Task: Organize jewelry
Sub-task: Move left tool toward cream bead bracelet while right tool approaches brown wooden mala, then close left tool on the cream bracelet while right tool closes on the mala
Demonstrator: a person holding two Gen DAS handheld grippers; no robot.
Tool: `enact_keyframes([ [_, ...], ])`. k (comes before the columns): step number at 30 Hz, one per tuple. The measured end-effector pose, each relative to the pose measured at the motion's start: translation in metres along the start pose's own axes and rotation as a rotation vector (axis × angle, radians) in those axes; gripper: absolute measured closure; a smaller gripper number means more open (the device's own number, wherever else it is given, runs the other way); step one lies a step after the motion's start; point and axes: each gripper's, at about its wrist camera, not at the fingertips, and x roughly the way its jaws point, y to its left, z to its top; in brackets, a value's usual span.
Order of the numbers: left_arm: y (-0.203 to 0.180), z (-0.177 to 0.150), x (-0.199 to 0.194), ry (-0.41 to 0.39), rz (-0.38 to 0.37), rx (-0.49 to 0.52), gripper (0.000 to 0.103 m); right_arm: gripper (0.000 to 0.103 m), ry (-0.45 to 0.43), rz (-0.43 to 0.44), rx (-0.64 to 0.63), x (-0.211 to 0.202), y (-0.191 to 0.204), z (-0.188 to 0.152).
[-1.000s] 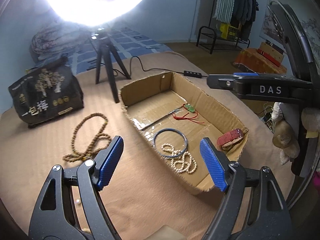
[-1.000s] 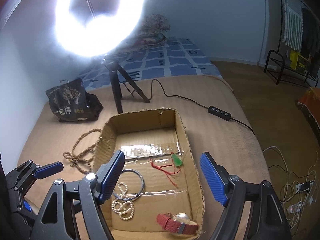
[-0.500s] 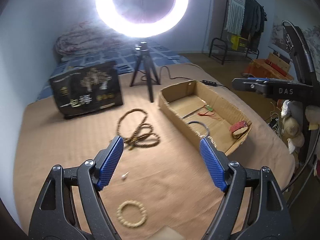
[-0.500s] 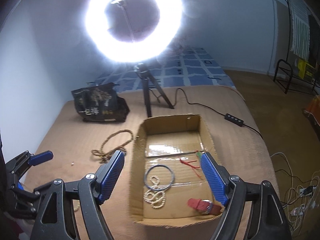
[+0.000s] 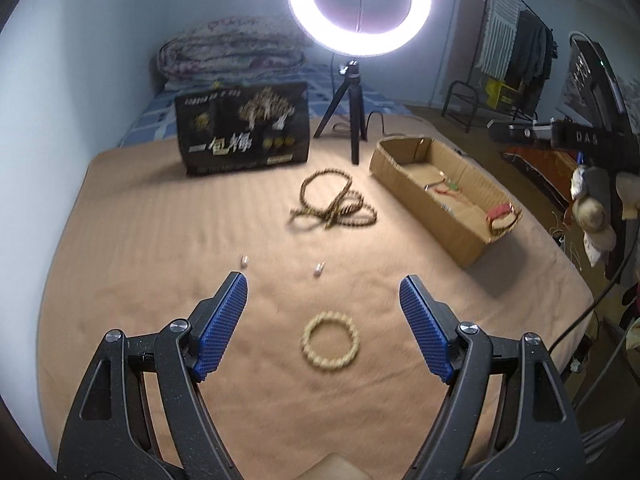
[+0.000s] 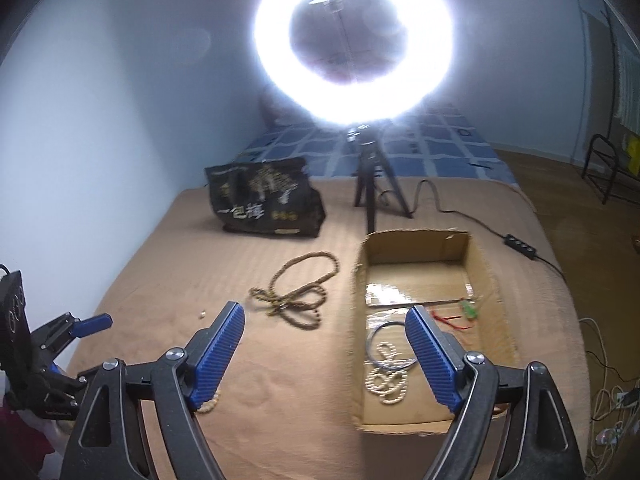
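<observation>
Left wrist view: both tongs (image 5: 322,296) (image 6: 324,330) gape empty; shallow cardboard box (image 5: 472,236) holds several pieces, but pale beaded bracelet (image 5: 330,340), long brown bead necklace (image 5: 334,208) and two small earrings (image 5: 319,268) remain on the bed.

The left gripper (image 5: 323,322) hangs with its blue pads wide apart above a tan blanket (image 5: 160,248). A pale beaded bracelet (image 5: 330,340) lies between them. Farther off sit two small white pieces (image 5: 318,269), a tangled brown bead necklace (image 5: 334,206) and a cardboard box (image 5: 444,216).
</observation>
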Motion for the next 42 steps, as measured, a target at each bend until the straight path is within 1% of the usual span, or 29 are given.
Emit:
enact_keyframes([
  [4, 0.003, -0.022, 0.005, 0.028, -0.017, -0.002, 0.022, 0.014, 0.025, 0.024, -0.023, 0.015, 0.017, -0.005],
  [8, -0.002, -0.042, 0.018, 0.068, -0.033, 0.022, 0.022, 0.012, 0.054, 0.039, -0.046, 0.034, 0.033, -0.011],
  [15, -0.015, -0.059, 0.043, 0.112, -0.04, 0.067, 0.022, 0.012, 0.103, 0.048, -0.076, 0.066, 0.05, -0.018],
  [19, -0.011, -0.061, 0.056, 0.112, -0.035, 0.038, 0.022, 0.012, 0.124, 0.056, -0.079, 0.082, 0.055, -0.019],
  [27, 0.008, -0.063, 0.078, 0.118, -0.019, -0.03, 0.022, 0.013, 0.167, 0.076, -0.076, 0.114, 0.064, -0.022],
  [28, 0.01, -0.063, 0.081, 0.121, -0.021, -0.038, 0.024, 0.013, 0.174, 0.078, -0.075, 0.12, 0.065, -0.022],
  [30, 0.014, -0.064, 0.087, 0.136, -0.02, -0.046, 0.035, 0.015, 0.187, 0.074, -0.074, 0.13, 0.068, -0.022],
  [33, 0.018, -0.065, 0.097, 0.157, -0.019, -0.054, 0.043, 0.017, 0.209, 0.072, -0.076, 0.146, 0.072, -0.021],
  [35, 0.021, -0.065, 0.104, 0.167, -0.027, -0.06, 0.045, 0.017, 0.225, 0.071, -0.078, 0.16, 0.074, -0.02],
  [42, 0.022, -0.068, 0.116, 0.179, -0.038, -0.061, 0.046, 0.017, 0.269, 0.025, -0.082, 0.2, 0.079, -0.02],
])
